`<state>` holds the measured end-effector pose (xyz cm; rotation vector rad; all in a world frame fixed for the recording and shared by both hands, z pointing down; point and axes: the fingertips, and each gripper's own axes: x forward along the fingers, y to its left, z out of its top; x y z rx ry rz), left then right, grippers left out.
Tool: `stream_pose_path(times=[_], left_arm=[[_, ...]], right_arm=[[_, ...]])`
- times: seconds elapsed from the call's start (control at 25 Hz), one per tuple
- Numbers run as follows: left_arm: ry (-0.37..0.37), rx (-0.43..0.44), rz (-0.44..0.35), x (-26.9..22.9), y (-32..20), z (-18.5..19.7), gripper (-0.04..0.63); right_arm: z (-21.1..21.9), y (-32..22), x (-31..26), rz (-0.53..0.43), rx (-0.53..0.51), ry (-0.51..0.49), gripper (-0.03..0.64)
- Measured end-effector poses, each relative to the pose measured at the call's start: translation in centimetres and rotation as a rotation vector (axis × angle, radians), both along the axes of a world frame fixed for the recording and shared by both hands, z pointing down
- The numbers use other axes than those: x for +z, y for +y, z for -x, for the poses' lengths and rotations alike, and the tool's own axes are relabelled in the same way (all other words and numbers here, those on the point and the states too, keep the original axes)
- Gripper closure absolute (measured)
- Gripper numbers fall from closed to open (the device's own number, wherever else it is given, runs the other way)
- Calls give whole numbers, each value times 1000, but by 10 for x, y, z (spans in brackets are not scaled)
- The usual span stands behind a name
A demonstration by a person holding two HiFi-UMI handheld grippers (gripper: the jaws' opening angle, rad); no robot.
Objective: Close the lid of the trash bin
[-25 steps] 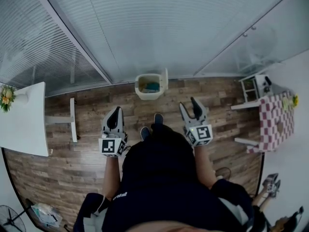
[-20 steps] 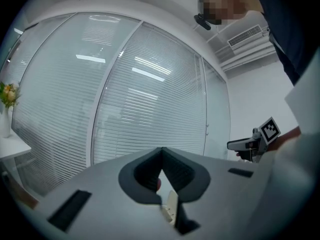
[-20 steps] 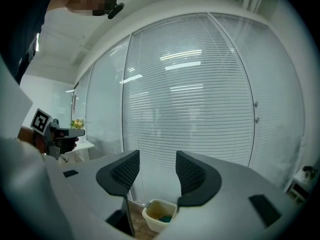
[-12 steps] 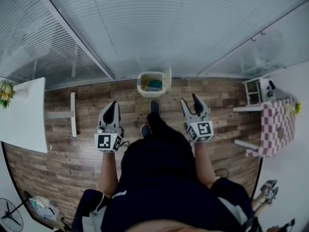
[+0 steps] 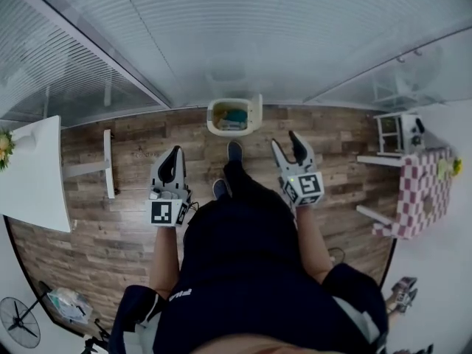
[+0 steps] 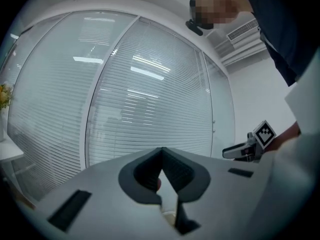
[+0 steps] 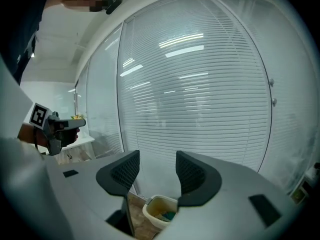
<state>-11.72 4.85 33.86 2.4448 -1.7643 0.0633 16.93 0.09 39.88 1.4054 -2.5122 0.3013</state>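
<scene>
- the trash bin [image 5: 230, 117] stands on the wooden floor [image 5: 110, 242] at its far edge, right against the foot of the glass wall [image 5: 221, 35] with its blinds, straight ahead of the person.
- it is a small cream-white bin with rounded corners. its mouth is uncovered, and something teal and something yellowish lie inside.
- the lid [image 5: 257, 112] stands upright along the bin's right side, hinged up and not lying over the mouth.
- in the right gripper view the bin [image 7: 159, 211] shows low down in the gap between the jaws, well beyond them, again with the mouth uncovered.
- the right gripper [image 5: 285, 141] is released: its two dark jaws stand clearly apart with nothing between them. it points toward the bin from the near right and is well apart from it.
- the left gripper [image 5: 175, 153] is clenched: in its own view the jaw tips meet and grip nothing. it hangs over the floor to the near left of the bin and touches nothing.
- one shoe [image 5: 234, 151] is set forward toward the bin, between the two grippers.
- a white table [image 5: 33, 175] sits at the floor's left edge with flowers [image 5: 4, 146] on its far corner.
- a red-checked tablecloth [image 5: 420, 190] shows at the floor's right edge.
- a fan [image 5: 18, 319] stands in the near left corner.
</scene>
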Motion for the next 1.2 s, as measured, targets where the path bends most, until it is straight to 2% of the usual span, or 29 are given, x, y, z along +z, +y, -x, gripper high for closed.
stream_pose_path(times=[0.24,0.48,0.72,0.92,1.08,1.2], left_arm=[[4,-60,-26,6,-25,5,589],[-39,-78,-7,23,-45,0,589],[-53,-3,-27,35,-62,-20,589],[-68,-35,23,62,-68,-13,589],[-39,-85,41,83,-80,-10,589],[-33,-73,59,99,-83,-14,589]], right_arm=[[16,-19,32,63,-49,17,405],[23,-40,70,110,-67,45,405],[21,-67,109,170,-69,27,400],[20,-82,148,214,-86,44,397],[24,-95,174,234,-103,66,394],[21,-103,194,253,-98,74,394]])
